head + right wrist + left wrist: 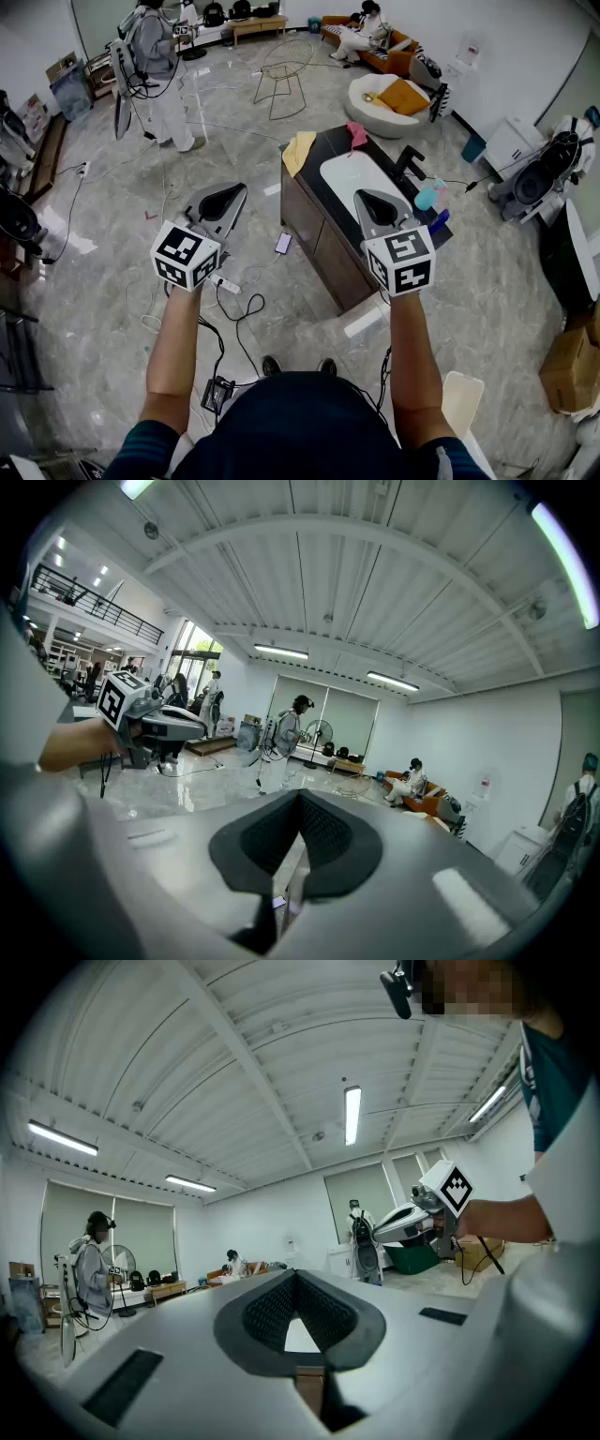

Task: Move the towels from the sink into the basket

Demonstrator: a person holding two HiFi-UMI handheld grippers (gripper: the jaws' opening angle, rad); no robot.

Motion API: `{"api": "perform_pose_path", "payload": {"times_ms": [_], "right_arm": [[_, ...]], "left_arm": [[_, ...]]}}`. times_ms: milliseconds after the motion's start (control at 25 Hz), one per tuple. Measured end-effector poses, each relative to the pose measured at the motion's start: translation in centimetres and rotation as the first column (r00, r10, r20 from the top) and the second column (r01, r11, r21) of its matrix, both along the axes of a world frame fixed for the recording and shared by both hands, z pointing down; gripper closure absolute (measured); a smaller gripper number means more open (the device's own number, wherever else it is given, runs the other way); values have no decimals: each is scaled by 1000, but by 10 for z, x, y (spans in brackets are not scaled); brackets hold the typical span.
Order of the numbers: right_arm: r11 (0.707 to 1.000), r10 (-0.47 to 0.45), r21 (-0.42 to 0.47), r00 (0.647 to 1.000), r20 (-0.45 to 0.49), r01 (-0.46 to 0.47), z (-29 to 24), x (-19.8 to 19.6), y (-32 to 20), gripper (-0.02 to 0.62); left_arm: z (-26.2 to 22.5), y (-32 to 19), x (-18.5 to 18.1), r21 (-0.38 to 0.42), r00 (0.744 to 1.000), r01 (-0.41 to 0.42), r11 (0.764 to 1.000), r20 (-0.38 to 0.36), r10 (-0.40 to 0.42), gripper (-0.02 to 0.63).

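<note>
A dark cabinet carries a white sink [349, 176] just ahead of me in the head view. A yellow towel [298, 150] drapes over the counter's far left corner, and a pink towel [357, 135] lies at its far end. No towel shows inside the basin. Farther off on the floor stands a wire basket [284, 71]. My left gripper [228, 195] hovers shut and empty over the floor, left of the cabinet. My right gripper [371, 199] is also shut and empty, above the sink's near end. Each gripper view shows closed jaws, at the left gripper [298, 1283] and the right gripper [300, 803].
A black faucet [409, 161] and a blue bottle [427, 195] stand at the sink's right side. Cables and a phone [282, 244] lie on the floor by the cabinet. A person [155, 56] stands far left. A round chair [394, 98] and a sofa [375, 47] are behind.
</note>
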State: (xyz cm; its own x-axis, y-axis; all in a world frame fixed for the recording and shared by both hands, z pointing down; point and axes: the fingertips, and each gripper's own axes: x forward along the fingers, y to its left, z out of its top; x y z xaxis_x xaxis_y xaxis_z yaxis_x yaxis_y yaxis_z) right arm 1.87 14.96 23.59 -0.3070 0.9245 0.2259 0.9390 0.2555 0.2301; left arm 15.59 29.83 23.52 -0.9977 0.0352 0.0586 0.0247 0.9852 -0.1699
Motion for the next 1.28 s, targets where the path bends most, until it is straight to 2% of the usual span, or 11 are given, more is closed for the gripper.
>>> {"api": "perform_pose_path", "payload": {"times_ms": [440, 680, 960, 1280], "right_arm": [[1000, 20, -6, 1000, -3, -20, 0, 4, 25, 588], [999, 30, -26, 999, -29, -31, 7, -3, 35, 586], [999, 35, -25, 998, -53, -37, 23, -35, 62, 586], [999, -3, -38, 995, -96, 0, 35, -95, 102, 586]], "left_arm": [[2, 27, 0, 10, 1000, -19, 1000, 9, 19, 600], [12, 34, -12, 26, 999, -38, 999, 9, 37, 600], [33, 56, -36, 45, 999, -21, 999, -26, 22, 600], [40, 86, -79, 40, 997, 43, 998, -73, -40, 600]]}}
